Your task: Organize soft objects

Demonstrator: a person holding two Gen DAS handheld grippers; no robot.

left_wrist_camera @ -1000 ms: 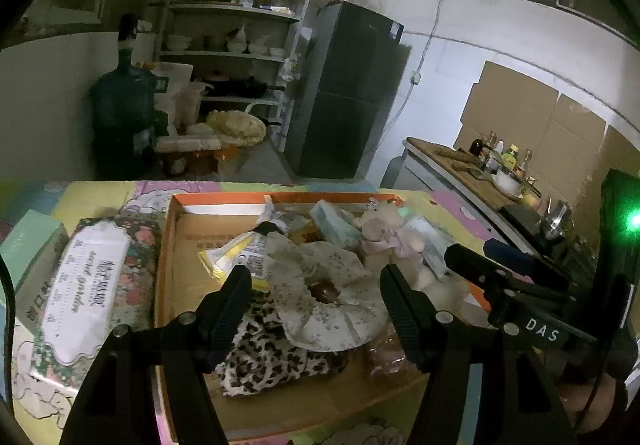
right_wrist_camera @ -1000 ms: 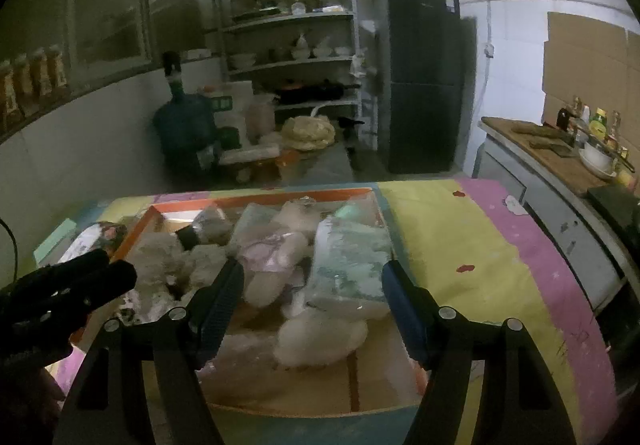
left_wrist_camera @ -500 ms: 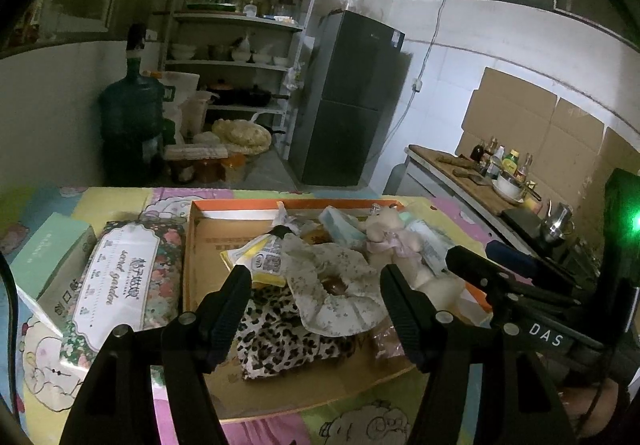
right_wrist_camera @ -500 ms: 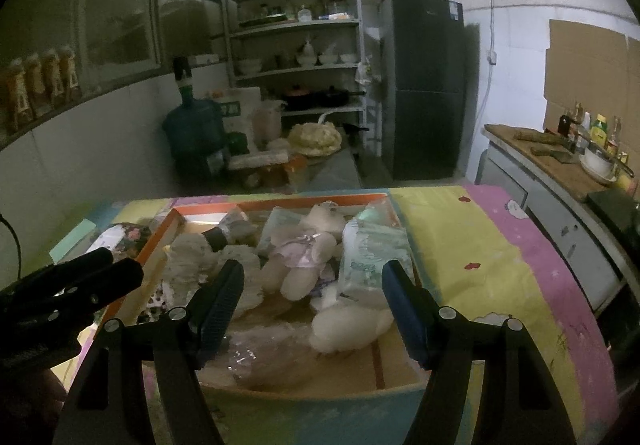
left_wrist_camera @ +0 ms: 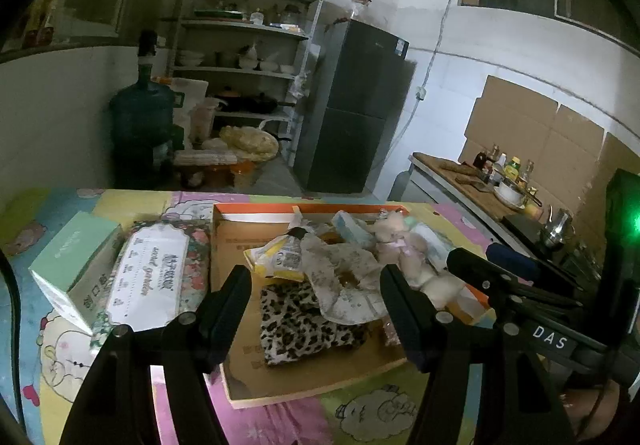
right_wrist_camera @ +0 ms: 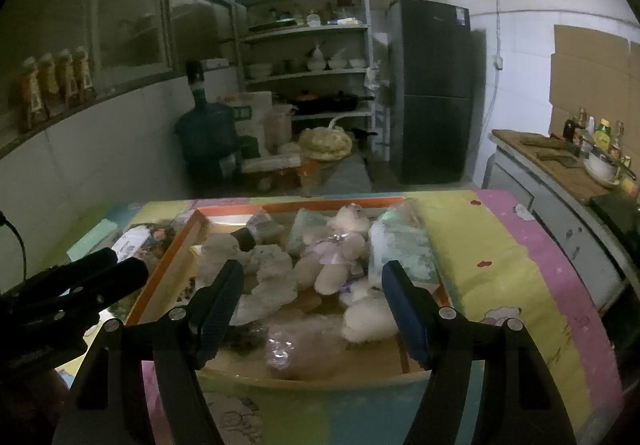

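A shallow cardboard tray with an orange rim [left_wrist_camera: 256,208] [right_wrist_camera: 168,269] sits on the cartoon-print tablecloth and holds a heap of soft things. A leopard-print cloth [left_wrist_camera: 304,321] lies at its near side under a pale floral scrunchie [left_wrist_camera: 344,277], beside a yellow packet [left_wrist_camera: 276,259] and a small pink plush bear [left_wrist_camera: 400,245] [right_wrist_camera: 340,249]. A tissue pack [right_wrist_camera: 400,249] and a white fluffy pad [right_wrist_camera: 368,315] lie further right. My left gripper [left_wrist_camera: 314,285] hangs open above the near half of the tray, nothing between its fingers. My right gripper [right_wrist_camera: 312,281] is open too, empty, over the tray's near right side.
A floral wet-wipe pack [left_wrist_camera: 152,277] and a mint-green box [left_wrist_camera: 72,257] lie left of the tray. Bare tablecloth [right_wrist_camera: 500,265] spreads to the right. Beyond the table stand a water jug [left_wrist_camera: 140,125], shelves [right_wrist_camera: 308,45], a dark fridge [left_wrist_camera: 356,109] and a counter [right_wrist_camera: 560,161].
Both grippers have drawn back and slightly up from the tray, so the tray and its contents look smaller and more tablecloth shows in front. Both stayed open and empty.
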